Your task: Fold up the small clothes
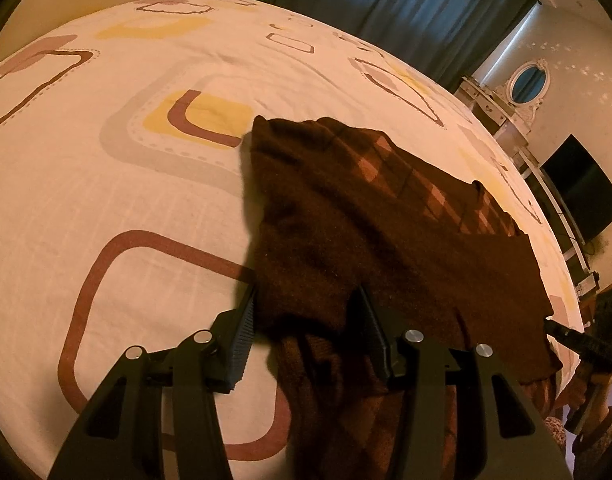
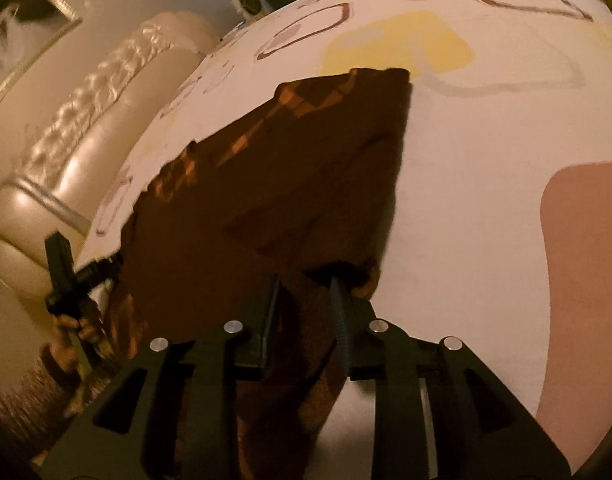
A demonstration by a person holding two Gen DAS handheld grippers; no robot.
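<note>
Brown knitted sweater, dark with a lighter checked panel, lies on the patterned bedsheet directly ahead of both tools, its near edge draped down between their fingers and cut off by the frame. Left gripper stands parted around a fold of it, though whether the pads press the knit is hard to tell. Right gripper, blurred, is nearly closed and pinches a bunched hem.
</note>
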